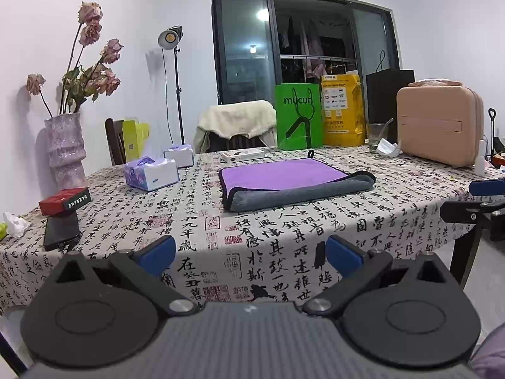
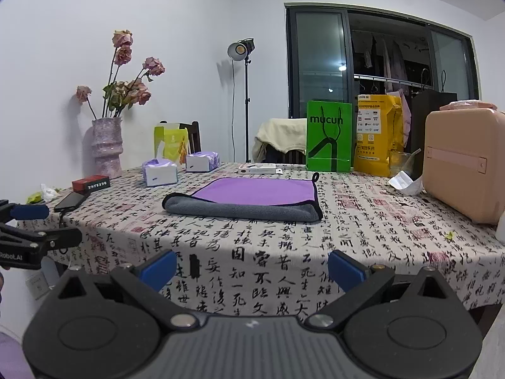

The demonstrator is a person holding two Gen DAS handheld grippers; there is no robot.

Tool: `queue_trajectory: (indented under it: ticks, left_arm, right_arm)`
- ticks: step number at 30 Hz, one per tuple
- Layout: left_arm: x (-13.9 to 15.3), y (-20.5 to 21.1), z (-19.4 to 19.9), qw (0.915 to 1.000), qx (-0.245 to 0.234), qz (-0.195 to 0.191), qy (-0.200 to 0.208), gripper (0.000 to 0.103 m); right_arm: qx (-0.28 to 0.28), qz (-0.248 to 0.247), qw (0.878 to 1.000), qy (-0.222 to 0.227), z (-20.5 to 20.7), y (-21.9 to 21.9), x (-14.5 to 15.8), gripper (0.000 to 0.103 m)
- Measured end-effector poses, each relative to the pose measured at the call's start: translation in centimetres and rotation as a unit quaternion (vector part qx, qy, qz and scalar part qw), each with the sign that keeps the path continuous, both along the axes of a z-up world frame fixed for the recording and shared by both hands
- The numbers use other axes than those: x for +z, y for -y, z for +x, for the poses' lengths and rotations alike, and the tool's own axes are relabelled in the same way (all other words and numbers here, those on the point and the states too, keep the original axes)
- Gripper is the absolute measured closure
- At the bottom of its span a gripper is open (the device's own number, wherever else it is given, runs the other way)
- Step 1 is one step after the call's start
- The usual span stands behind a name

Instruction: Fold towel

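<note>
Gaping wide and empty, jaws of left gripper and right gripper, short of the towel.

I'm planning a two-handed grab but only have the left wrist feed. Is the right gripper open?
Observer: Yes. The right gripper has its blue fingers wide apart, with nothing between them.
Operator: Is it at the towel?
Observer: No. The towel lies farther in, and bare tablecloth shows between them.
Operator: How does my left gripper look from outside?
Observer: The left gripper sits at the table's near-left corner, apart from the towel.
</note>
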State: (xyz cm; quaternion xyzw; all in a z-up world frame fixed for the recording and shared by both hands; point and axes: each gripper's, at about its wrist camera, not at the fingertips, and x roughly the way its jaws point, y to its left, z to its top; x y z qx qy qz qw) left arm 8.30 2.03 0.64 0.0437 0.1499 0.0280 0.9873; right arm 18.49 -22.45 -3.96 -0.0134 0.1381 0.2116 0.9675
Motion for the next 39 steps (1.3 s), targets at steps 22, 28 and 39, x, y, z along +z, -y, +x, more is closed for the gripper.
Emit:
queue_trajectory:
  ticks: [22, 28, 39]
  left_arm:
    - [1.9, -1.0, 12.0, 0.9994, 0.006, 0.010, -0.033, 0.000]
    - [2.1, -1.6, 16.8, 0.9989, 0.002, 0.003, -0.046, 0.003]
    - [-0.1, -5.0, 24.4, 0.9876, -0.003, -0.080, -0.135, 0.033]
  right_arm:
    - [0.008, 0.030, 1.000, 0.004, 9.3, 0.9, 0.5, 0.000]
    - [0.021, 0.036, 0.999, 0.007, 13.9, 1.4, 1.2, 0.000]
    - [0.046, 0.009, 0.998, -0.037, 22.9, 0.1, 0.5, 0.002]
